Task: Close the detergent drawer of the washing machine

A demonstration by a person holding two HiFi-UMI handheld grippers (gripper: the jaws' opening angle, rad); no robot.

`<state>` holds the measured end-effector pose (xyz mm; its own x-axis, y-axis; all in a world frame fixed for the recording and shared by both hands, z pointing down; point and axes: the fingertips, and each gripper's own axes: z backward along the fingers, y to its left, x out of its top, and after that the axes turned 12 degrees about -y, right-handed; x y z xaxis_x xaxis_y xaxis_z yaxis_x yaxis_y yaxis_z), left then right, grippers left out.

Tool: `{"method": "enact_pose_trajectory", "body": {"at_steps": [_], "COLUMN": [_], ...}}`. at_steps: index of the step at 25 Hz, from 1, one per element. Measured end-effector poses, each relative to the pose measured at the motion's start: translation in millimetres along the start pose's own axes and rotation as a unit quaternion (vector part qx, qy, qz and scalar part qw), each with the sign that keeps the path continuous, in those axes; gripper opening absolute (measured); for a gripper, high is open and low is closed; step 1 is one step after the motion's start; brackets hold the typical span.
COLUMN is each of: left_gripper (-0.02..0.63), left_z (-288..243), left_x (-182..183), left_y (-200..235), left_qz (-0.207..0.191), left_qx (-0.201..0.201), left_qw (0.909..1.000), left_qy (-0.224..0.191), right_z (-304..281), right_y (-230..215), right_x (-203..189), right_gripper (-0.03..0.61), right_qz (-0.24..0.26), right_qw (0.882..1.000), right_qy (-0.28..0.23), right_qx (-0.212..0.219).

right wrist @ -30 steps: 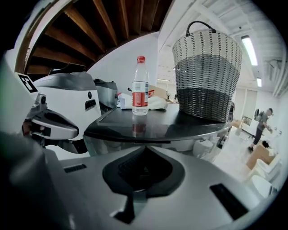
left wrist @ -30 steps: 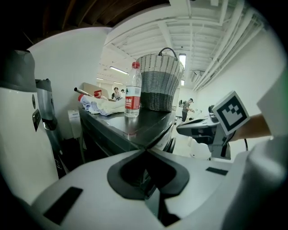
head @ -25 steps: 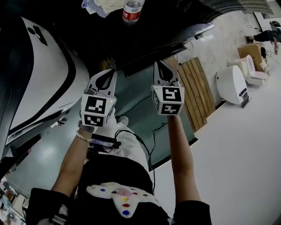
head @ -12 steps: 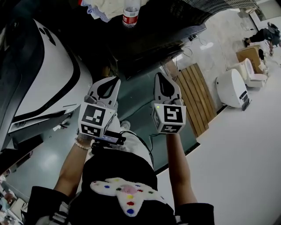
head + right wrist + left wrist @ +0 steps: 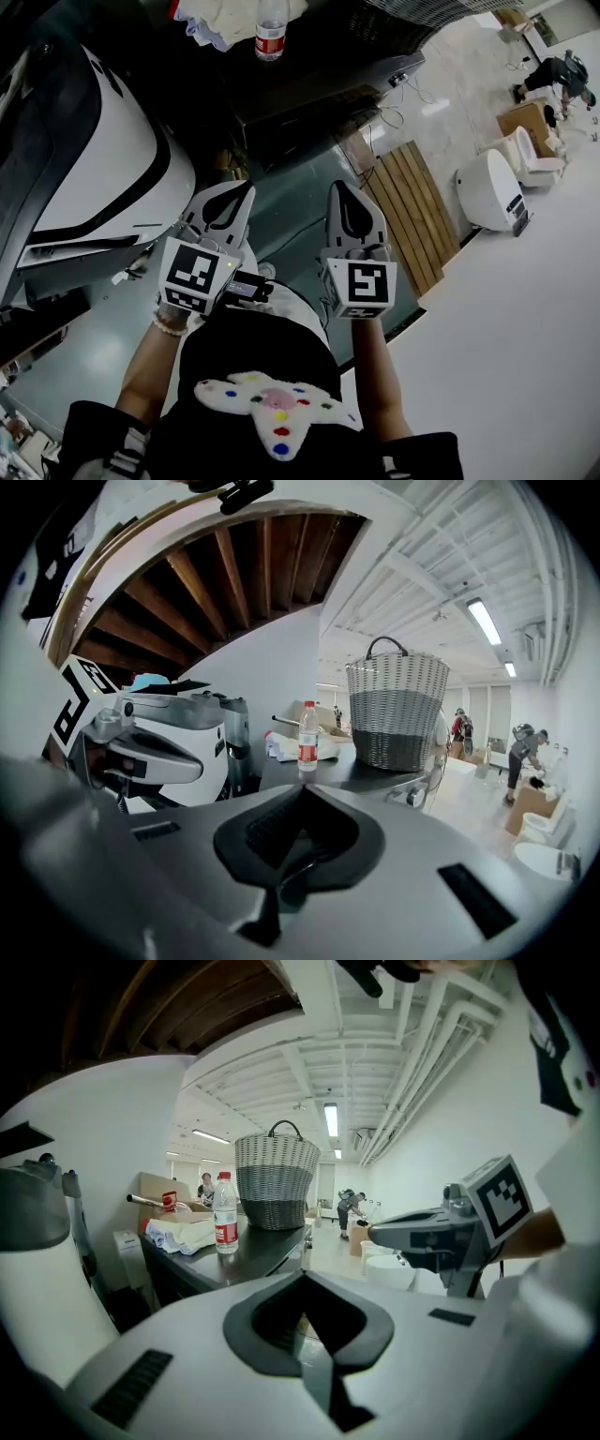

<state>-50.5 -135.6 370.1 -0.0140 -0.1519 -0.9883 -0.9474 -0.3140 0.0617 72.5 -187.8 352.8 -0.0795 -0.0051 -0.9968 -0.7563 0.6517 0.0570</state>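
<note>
No detergent drawer can be made out in any view. In the head view my left gripper and right gripper are held side by side in front of the person's body, above a grey floor. Both point toward a dark table. Both are shut with nothing between their jaws. The left gripper view shows its tips meeting, with the right gripper alongside. In the right gripper view the tips also meet, and the left gripper is at the left.
A water bottle, folded cloths and a wicker basket stand on the dark table. A large white-and-black curved machine is at the left. A wooden slatted panel and white units are on the right.
Both shut grippers have risen together, side by side, and now sit lower in the head view, nearer the person's body. Neither has taken hold of anything.
</note>
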Motion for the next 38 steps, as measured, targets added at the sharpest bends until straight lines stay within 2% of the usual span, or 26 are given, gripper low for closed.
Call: {"method": "enact_pose_trajectory", "body": {"at_steps": [11,20,38], "left_gripper": [0.011,0.011,0.011], "left_z": [27,33,32], "left_x": [13,17,24], "left_y": [-16,-23,-22], "left_qz": [-0.01,-0.015,-0.018], "left_qx": [0.018,0.024,0.021], "left_qw": [0.9998,0.9995,0.9994], "left_qy": [-0.007,-0.01,-0.021], "right_z": [34,50,50], "right_y": [11,11,13], "right_x": [32,24,20], "right_gripper": [0.005,0.005,0.005], "right_qz": [0.007,-0.011,-0.003], "right_qw": [1.0,1.0,1.0], "right_qy": [-0.024,-0.02,-0.016], "right_qx": [0.007,0.007,0.013]}}
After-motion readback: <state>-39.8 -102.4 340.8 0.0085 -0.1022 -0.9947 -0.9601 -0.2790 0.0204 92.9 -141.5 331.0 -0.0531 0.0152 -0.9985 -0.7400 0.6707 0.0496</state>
